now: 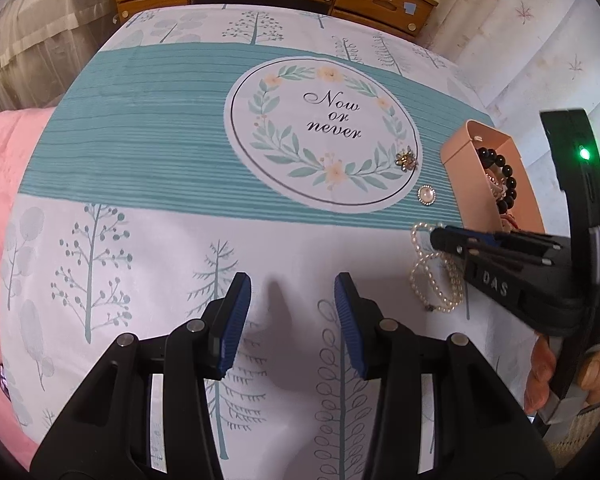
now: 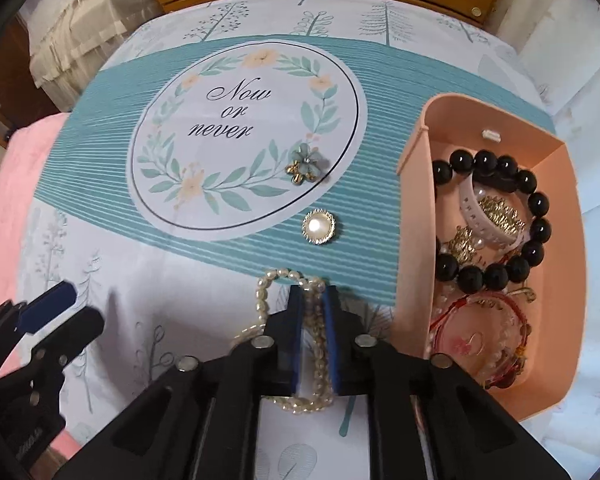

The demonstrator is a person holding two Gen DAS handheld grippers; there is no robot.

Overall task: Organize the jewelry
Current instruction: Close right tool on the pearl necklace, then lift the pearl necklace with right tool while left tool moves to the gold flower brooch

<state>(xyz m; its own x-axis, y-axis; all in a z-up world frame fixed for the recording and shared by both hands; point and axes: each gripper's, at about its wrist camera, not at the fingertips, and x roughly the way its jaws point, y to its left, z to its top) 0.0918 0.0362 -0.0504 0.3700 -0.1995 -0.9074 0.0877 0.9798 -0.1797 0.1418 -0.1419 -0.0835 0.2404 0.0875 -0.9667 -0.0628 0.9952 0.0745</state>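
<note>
Right wrist view: the right tongs [image 2: 314,300] are closed on a strand of the pearl necklace [image 2: 314,344], which lies coiled on the printed bedspread [image 2: 140,280] just beside the pink box [image 2: 414,240]; no earlier picture is given. Inside the box a black bead bracelet [image 2: 536,204], a white band and red cord bracelets are seen, while a pearl brooch [image 2: 319,227] and a flower brooch [image 2: 305,167] lie on the bedspread near its left wall. Left wrist view: the left tongs [image 1: 292,308] are held open over bare bedspread with nothing between the pads, left of the necklace.
</note>
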